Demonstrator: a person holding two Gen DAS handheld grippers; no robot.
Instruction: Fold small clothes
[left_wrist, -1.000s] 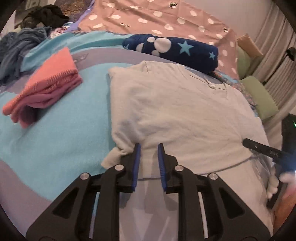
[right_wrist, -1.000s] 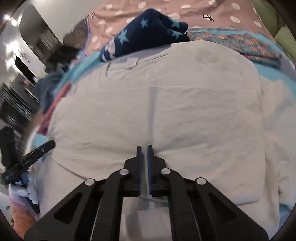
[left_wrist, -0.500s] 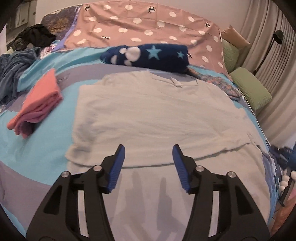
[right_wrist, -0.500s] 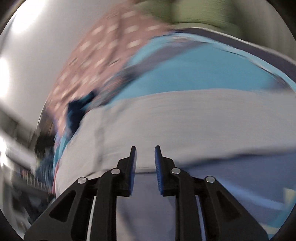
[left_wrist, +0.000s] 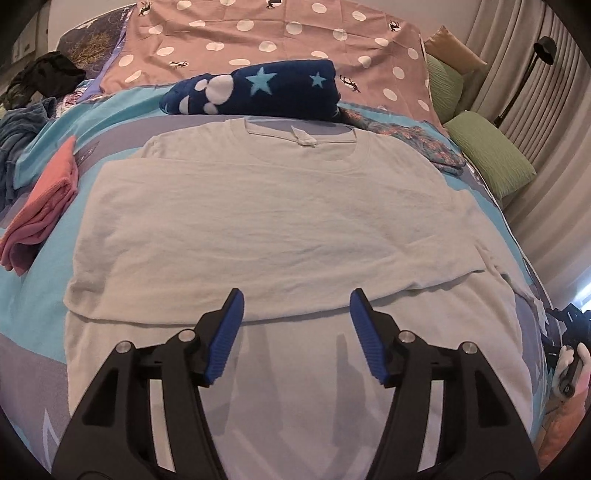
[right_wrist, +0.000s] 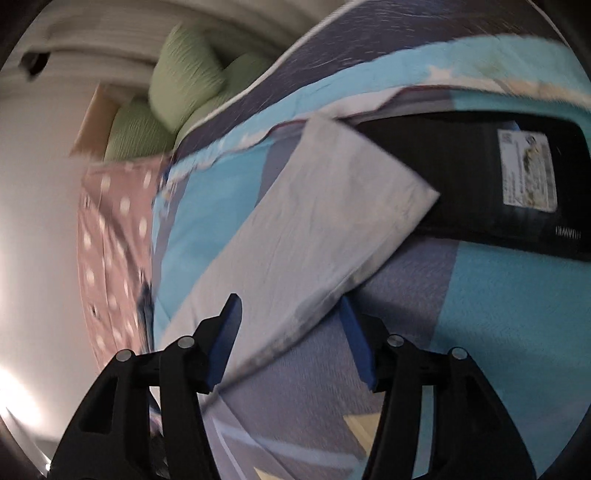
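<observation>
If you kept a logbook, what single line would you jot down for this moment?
left gripper: open, above white T-shirt | right gripper: open, at a shirt edge | shirt: partly folded on bed | pink folded cloth: beside it

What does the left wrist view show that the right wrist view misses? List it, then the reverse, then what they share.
Only the left wrist view shows the white T-shirt's collar, the folded pink garment and the navy star-print blanket. Only the right wrist view shows a black Huawei device with part of the white T-shirt lying over it. Both show the T-shirt, green pillows, the polka-dot cover, and an open gripper: left gripper, right gripper.
</observation>
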